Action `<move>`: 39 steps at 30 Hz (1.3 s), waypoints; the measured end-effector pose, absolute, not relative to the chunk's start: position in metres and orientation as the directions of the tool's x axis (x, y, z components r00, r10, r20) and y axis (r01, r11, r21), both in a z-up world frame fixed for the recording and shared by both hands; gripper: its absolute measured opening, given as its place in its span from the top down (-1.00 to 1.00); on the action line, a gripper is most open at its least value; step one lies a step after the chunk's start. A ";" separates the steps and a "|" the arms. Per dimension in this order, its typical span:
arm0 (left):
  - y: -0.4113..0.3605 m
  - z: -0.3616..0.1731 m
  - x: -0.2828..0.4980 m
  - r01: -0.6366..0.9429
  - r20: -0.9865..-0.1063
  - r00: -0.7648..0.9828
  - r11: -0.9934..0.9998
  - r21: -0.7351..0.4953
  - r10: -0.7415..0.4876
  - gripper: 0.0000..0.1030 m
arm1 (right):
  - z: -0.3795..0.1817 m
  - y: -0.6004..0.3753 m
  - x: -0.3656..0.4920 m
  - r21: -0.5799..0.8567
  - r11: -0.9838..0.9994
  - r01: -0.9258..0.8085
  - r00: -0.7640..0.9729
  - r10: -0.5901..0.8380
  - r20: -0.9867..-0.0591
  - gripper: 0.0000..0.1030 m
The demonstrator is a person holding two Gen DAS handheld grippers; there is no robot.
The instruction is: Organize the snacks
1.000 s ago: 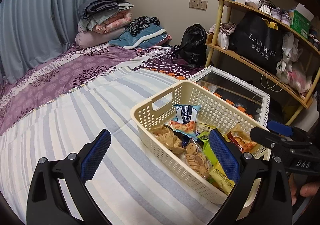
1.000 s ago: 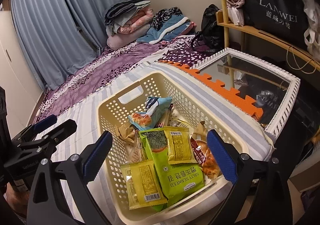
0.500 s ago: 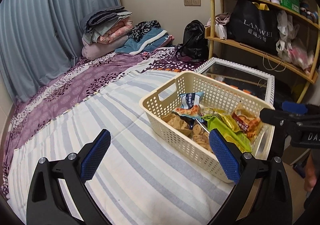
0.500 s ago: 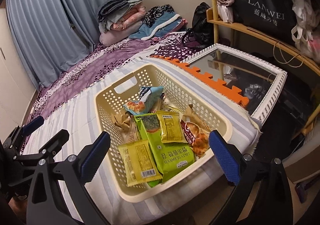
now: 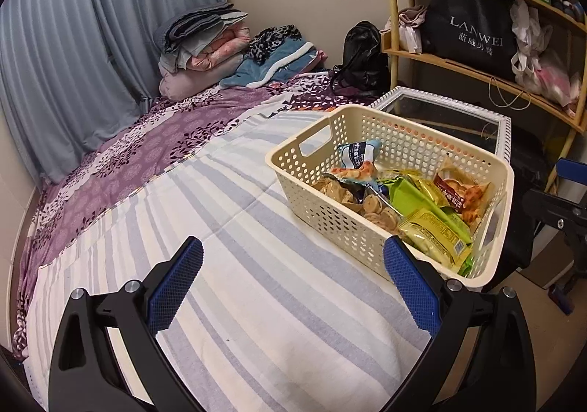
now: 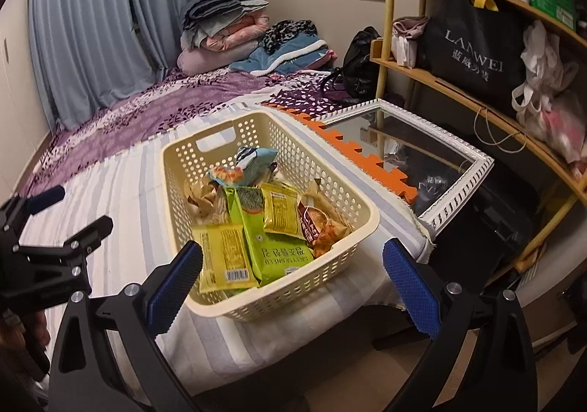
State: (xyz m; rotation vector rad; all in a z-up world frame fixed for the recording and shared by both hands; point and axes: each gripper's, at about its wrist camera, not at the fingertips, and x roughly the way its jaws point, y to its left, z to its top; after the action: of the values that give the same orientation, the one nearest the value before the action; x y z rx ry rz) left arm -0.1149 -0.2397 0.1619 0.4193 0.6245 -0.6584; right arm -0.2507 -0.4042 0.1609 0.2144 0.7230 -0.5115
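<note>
A cream perforated basket (image 5: 367, 126) (image 6: 256, 305) sits on the striped bedsheet near the bed's corner. It holds several snack packets: a green seaweed pack (image 6: 271, 243), yellow packs (image 6: 223, 258), a blue-and-white pack (image 6: 253, 159) (image 5: 357, 153), a red-brown pack (image 5: 460, 190) and round biscuits (image 5: 378, 208). My left gripper (image 5: 291, 287) is open and empty above the sheet, left of the basket. My right gripper (image 6: 291, 287) is open and empty, just before the basket's near end. Each gripper shows in the other's view, the left gripper (image 6: 47, 228) and the right gripper (image 5: 565, 199).
A white-framed mirror (image 6: 422, 162) lies beside the bed, past an orange foam edge (image 6: 363, 159). A wooden shelf (image 6: 458, 89) with a black bag (image 6: 473, 45) stands at right. Folded bedding (image 5: 205, 41) and a black backpack (image 5: 361, 56) lie at the far end. Curtains (image 5: 73, 26) hang on the left.
Both grippers have pulled back and risen from the basket, so it appears smaller and farther. Jaws stayed open and empty. The snacks have not moved.
</note>
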 end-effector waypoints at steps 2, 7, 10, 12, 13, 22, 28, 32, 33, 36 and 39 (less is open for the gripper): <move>-0.239 0.163 -0.116 0.680 -0.652 0.617 0.715 0.161 -0.440 -0.94 | 0.161 -0.400 -0.251 -0.006 0.863 0.504 0.632 -0.374 -0.679 -0.90; -0.238 0.166 -0.119 0.680 -0.650 0.614 0.719 0.147 -0.448 -0.94 | 0.162 -0.386 -0.248 -0.060 0.877 0.476 0.632 -0.390 -0.670 -0.90; -0.237 0.167 -0.120 0.681 -0.650 0.612 0.717 0.145 -0.451 -0.94 | 0.162 -0.379 -0.245 -0.075 0.884 0.462 0.636 -0.390 -0.666 -0.90; -0.236 0.168 -0.121 0.675 -0.646 0.620 0.722 0.151 -0.445 -0.94 | 0.161 -0.376 -0.243 -0.077 0.887 0.455 0.638 -0.385 -0.666 -0.90; -0.235 0.169 -0.121 0.671 -0.645 0.623 0.726 0.152 -0.441 -0.94 | 0.161 -0.375 -0.242 -0.077 0.888 0.453 0.639 -0.384 -0.667 -0.90; -0.231 0.167 -0.121 0.663 -0.646 0.627 0.734 0.149 -0.436 -0.94 | 0.160 -0.366 -0.239 -0.098 0.894 0.438 0.636 -0.385 -0.669 -0.90; -0.229 0.167 -0.121 0.664 -0.646 0.627 0.732 0.151 -0.435 -0.94 | 0.159 -0.362 -0.238 -0.114 0.893 0.435 0.632 -0.393 -0.668 -0.90; -0.229 0.166 -0.122 0.664 -0.646 0.627 0.732 0.151 -0.435 -0.94 | 0.159 -0.360 -0.238 -0.133 0.891 0.434 0.629 -0.406 -0.663 -0.90; -0.230 0.166 -0.122 0.664 -0.647 0.628 0.732 0.154 -0.433 -0.94 | 0.159 -0.360 -0.238 -0.137 0.890 0.435 0.628 -0.409 -0.662 -0.90; -0.231 0.165 -0.123 0.664 -0.652 0.627 0.730 0.161 -0.427 -0.94 | 0.158 -0.360 -0.239 -0.137 0.889 0.437 0.626 -0.410 -0.663 -0.90; -0.234 0.163 -0.123 0.668 -0.661 0.619 0.727 0.159 -0.423 -0.94 | 0.158 -0.361 -0.239 -0.139 0.888 0.438 0.624 -0.412 -0.664 -0.90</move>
State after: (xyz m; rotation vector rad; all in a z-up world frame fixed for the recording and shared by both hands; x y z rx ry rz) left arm -0.1231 -0.2337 0.1625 0.4156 0.6390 -0.6484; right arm -0.2391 -0.3606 0.1579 0.0378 0.7519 -0.4881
